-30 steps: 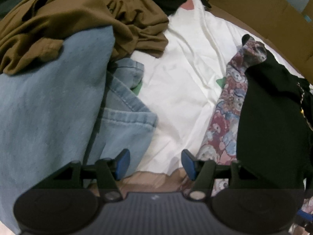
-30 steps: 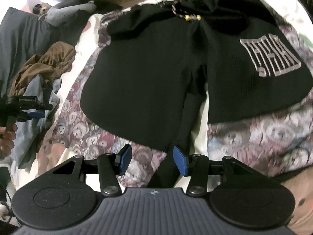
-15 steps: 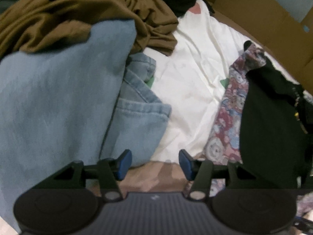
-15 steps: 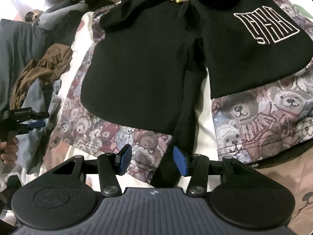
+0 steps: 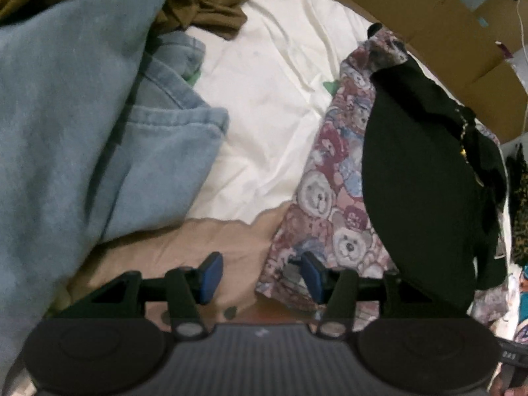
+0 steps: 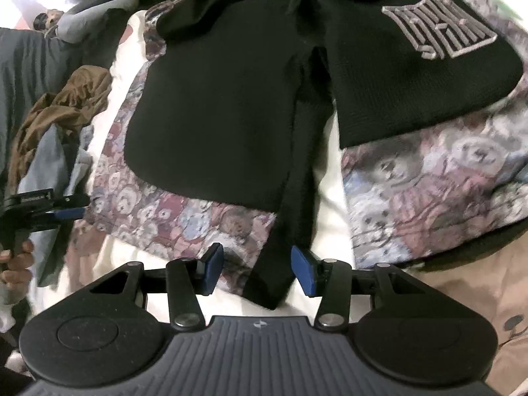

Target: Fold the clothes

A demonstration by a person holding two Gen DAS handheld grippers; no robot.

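Black sweater (image 6: 224,105) lying spread on teddy-bear blanket (image 6: 184,217), sleeve (image 6: 290,231) trailing between right tongs (image 6: 254,269). Both views being drawn nearer than second ago; left tongs (image 5: 260,275) being lowered beside blanket edge. Both tongs being held wide, empty.

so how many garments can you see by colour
black: 1, the black garment
bear-print: 1, the bear-print garment under it
light blue: 1, the denim piece
brown: 1, the brown garment
total: 4; the grey cloth at far left is unclear
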